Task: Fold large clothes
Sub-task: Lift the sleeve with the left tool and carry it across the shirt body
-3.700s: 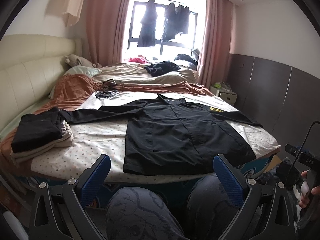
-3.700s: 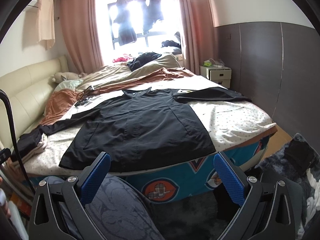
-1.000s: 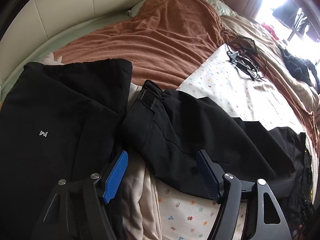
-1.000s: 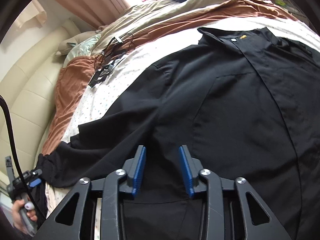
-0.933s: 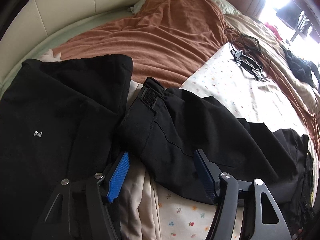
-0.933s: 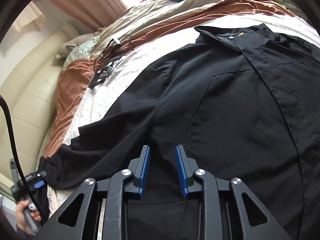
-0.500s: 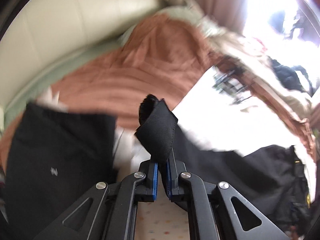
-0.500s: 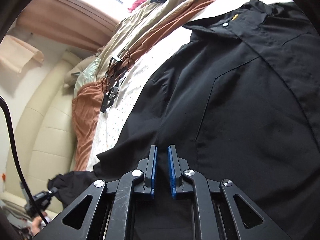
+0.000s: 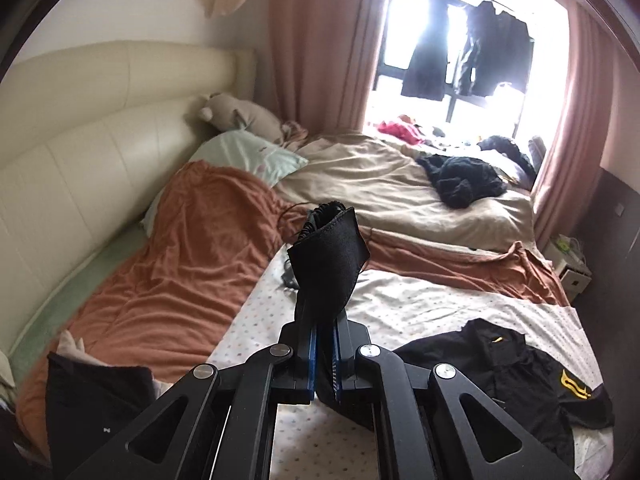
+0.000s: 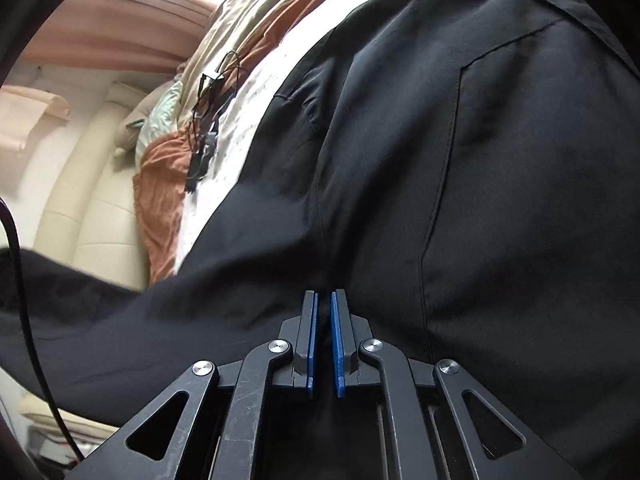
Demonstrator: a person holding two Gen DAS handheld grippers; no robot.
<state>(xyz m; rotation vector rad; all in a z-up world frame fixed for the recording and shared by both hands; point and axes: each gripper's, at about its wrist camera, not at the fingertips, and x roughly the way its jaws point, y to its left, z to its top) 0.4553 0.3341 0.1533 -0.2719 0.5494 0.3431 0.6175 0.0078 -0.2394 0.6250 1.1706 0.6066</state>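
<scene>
Sleeve cuff point(image 9: 326, 256) aloft (clear of bed point(image 9: 420, 304))

Black jacket point(image 10: 460, 184) cut off by right-wrist frame edges.

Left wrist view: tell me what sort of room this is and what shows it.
A lived-in bedroom. A bed with a padded headboard, a pillow and rumpled blankets, and a curtained window with clothes hung to dry.
</scene>
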